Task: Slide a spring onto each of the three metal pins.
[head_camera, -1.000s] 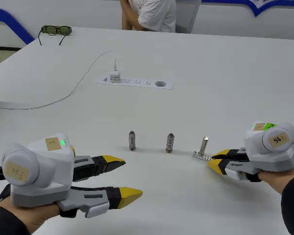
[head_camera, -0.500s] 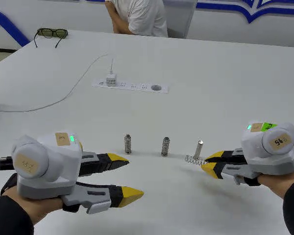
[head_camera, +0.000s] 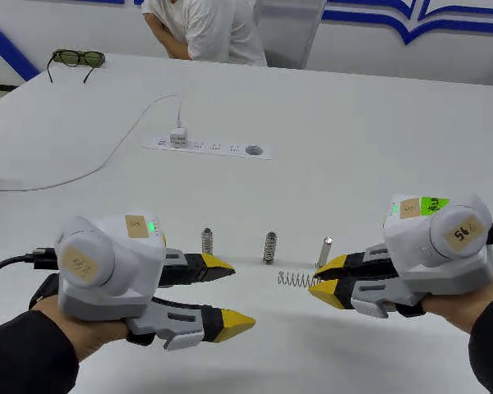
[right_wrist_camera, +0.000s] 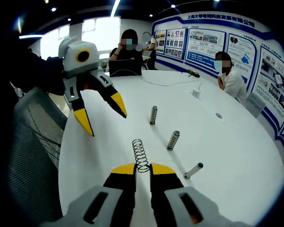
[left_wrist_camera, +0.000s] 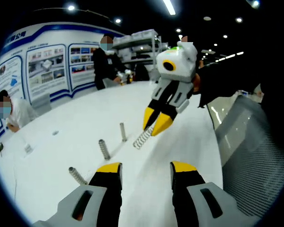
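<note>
- The right gripper (head_camera: pixel 318 279), with yellow-tipped black jaws, is nearly closed and pinches one end of a loose coiled metal spring (head_camera: pixel 296 280).
- The spring sticks straight out beyond the jaw tips, lying level just over the white table (head_camera: pixel 353 148) and pointing toward the left gripper.
- A bare silver metal pin (head_camera: pixel 324 251) stands upright just behind the right gripper's upper tip. The spring is beside and in front of this pin, not on it.
- The middle metal pin (head_camera: pixel 269 247) and the leftmost metal pin (head_camera: pixel 206 240) each stand upright with a spring already around them.
- The left gripper (head_camera: pixel 240 294) hovers in front of the leftmost metal pin with its jaws spread wide and nothing between them.
</note>
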The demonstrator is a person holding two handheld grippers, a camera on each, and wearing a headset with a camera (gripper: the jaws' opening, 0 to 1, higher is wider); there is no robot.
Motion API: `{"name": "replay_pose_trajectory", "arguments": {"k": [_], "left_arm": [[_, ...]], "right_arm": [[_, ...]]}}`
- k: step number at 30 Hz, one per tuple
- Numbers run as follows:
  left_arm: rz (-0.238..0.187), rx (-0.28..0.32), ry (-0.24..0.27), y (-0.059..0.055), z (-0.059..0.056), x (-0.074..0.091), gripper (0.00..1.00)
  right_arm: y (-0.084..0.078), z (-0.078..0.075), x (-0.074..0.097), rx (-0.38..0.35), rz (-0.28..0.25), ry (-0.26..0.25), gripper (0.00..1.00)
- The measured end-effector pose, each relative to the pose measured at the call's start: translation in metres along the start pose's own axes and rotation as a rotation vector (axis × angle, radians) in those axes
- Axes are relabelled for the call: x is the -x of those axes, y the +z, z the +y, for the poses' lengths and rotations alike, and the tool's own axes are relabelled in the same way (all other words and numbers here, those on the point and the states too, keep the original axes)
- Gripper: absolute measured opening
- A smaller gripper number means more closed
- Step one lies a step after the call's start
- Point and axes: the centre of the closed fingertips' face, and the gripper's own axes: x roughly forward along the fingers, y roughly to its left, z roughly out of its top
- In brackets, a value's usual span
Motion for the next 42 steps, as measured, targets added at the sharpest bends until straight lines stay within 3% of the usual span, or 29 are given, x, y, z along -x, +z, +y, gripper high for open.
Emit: {"name": "replay_pose_trajectory", "arguments": {"k": [8, 16, 27, 42], "left_arm": [[-0.005, -0.027, -0.015, 0.001, -0.004, -0.002, 0.37], [-0.012, -0.060, -0.031, 0.003, -0.010, -0.004, 0.28], [-0.012, -0.109, -0.037, 0.005, -0.014, -0.006, 0.13], [-0.010, -0.104, -0.038, 0.007, -0.015, -0.006, 0.12]], "right_arm": [[0.018, 0.023, -0.003, 0.063, 0.003, 0.070, 0.12], [0.025, 0.037, -0.004, 0.104, 0.017, 0.121, 0.12], [0.029, 0.046, -0.003, 0.135, 0.034, 0.149, 0.12], [0.054, 0.050, 0.006, 0.154, -0.027, 0.147, 0.12]]}}
